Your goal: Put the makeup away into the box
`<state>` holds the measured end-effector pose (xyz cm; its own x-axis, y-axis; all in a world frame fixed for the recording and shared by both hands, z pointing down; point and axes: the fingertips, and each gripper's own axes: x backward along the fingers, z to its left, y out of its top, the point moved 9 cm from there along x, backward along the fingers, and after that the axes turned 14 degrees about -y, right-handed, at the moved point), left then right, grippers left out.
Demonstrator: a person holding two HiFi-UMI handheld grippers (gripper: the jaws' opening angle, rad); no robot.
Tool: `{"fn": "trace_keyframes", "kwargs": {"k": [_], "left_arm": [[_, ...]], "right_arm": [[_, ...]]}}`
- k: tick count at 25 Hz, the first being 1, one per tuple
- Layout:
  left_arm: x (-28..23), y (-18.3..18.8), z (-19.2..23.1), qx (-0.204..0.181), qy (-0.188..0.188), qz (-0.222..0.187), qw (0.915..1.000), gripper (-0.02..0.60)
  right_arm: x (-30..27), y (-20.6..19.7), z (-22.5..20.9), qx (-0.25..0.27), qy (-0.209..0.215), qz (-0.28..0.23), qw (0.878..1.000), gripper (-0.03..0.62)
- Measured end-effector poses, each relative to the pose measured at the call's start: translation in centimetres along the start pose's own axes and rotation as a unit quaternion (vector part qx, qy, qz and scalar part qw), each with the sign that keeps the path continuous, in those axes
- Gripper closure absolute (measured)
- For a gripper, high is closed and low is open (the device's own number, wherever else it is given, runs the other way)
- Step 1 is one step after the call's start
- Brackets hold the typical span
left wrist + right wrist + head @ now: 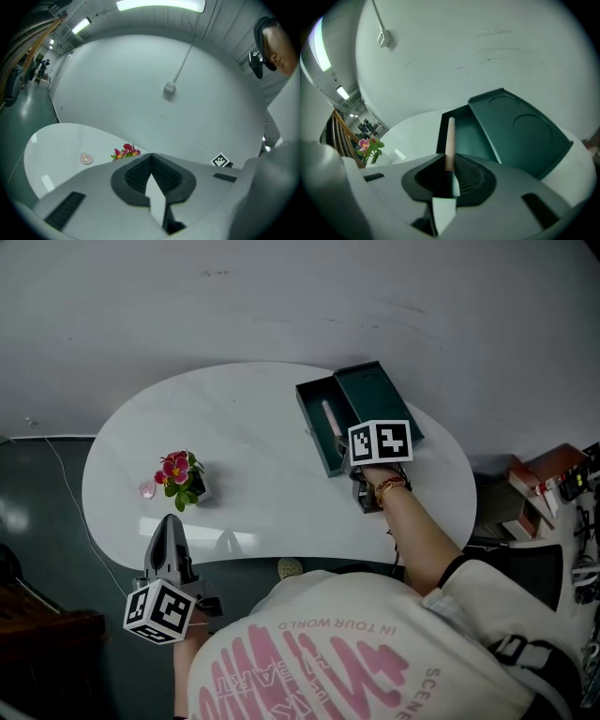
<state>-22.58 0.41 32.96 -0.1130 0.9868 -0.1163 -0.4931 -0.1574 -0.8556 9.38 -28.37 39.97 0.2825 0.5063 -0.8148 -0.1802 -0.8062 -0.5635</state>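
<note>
right claw (449, 166): clenched on the near end of a slim pale pink makeup stick (450, 138)
stick's axis: ran straight out from the jaws, along the long side of the open dark green box (440, 136), over its tray
left claw (151, 164): closed, empty, well apart at the white oval table (262, 456)'s near edge

Operator wear: white T-shirt (328, 601) w/ pink print, dark sleeve trim (457, 568); beaded bracelet (391, 487), R wrist. Grey bodies, black ribbed pads (165, 176), b/w marker cubes (380, 442) on left tool (151, 159), right tool (450, 159).
</note>
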Motion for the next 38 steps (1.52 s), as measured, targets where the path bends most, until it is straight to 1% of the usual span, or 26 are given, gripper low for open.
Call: {"fn": "trace_keyframes", "kwargs": {"k": [3, 6, 11, 13, 16, 20, 22, 24, 26, 29, 32, 35, 38], "left_arm": [[-0.4, 1.0, 1.0, -0.002, 0.003, -0.009, 1.0, 0.578], [-0.5, 1.5, 1.7, 0.001, 0.006, -0.014, 0.9999, 0.578], [-0.4, 1.4, 3.1, 0.01, 0.009, -0.015, 0.9998, 0.578], [-0.3, 1.3, 3.6, 0.014, 0.011, -0.016, 0.9997, 0.578], [0.2, 1.4, 3.9, 0.015, 0.015, -0.02, 0.9996, 0.578], [1.4, 2.0, 4.6, 0.014, 0.03, -0.034, 0.9989, 0.578], [2.0, 2.3, 4.9, 0.012, 0.036, -0.042, 0.9984, 0.578], [2.4, 2.6, 5.1, 0.005, 0.04, -0.05, 0.998, 0.578], [2.7, 2.5, 5.3, 0.003, 0.043, -0.052, 0.9977, 0.578], [3.2, 2.1, 5.7, 0.013, 0.049, -0.052, 0.9974, 0.578], [3.5, 2.5, 6.1, 0.021, 0.052, -0.055, 0.9969, 0.578], [3.7, 3.1, 6.3, 0.021, 0.054, -0.055, 0.9968, 0.578], [3.8, 3.3, 6.8, 0.029, 0.057, -0.059, 0.9962, 0.578]], "right_arm": [[-1.4, 1.6, 0.5, 0.0, -0.004, 0.017, 1.0, 0.534], [-3.0, 2.8, 1.1, 0.006, -0.012, 0.045, 0.999, 0.534], [-5.5, 3.9, 1.8, 0.054, -0.049, 0.084, 0.994, 0.534], [-6.3, 4.0, 2.0, 0.065, -0.061, 0.097, 0.991, 0.534], [-7.0, 3.7, 2.0, 0.069, -0.068, 0.114, 0.989, 0.534], [-8.0, 3.3, 1.8, 0.068, -0.07, 0.144, 0.985, 0.531], [-8.4, 2.8, 1.7, 0.079, -0.078, 0.159, 0.981, 0.53], [-8.8, 2.6, 1.8, 0.099, -0.086, 0.162, 0.978, 0.528], [-8.9, 2.7, 1.7, 0.104, -0.089, 0.161, 0.977, 0.528], [-9.0, 2.6, 1.6, 0.097, -0.089, 0.166, 0.977, 0.527], [-9.0, 2.6, 1.6, 0.092, -0.085, 0.17, 0.978, 0.526], [-9.0, 2.5, 1.6, 0.102, -0.086, 0.176, 0.975, 0.526], [-9.0, 2.9, 1.7, 0.112, -0.086, 0.175, 0.974, 0.526]]}}
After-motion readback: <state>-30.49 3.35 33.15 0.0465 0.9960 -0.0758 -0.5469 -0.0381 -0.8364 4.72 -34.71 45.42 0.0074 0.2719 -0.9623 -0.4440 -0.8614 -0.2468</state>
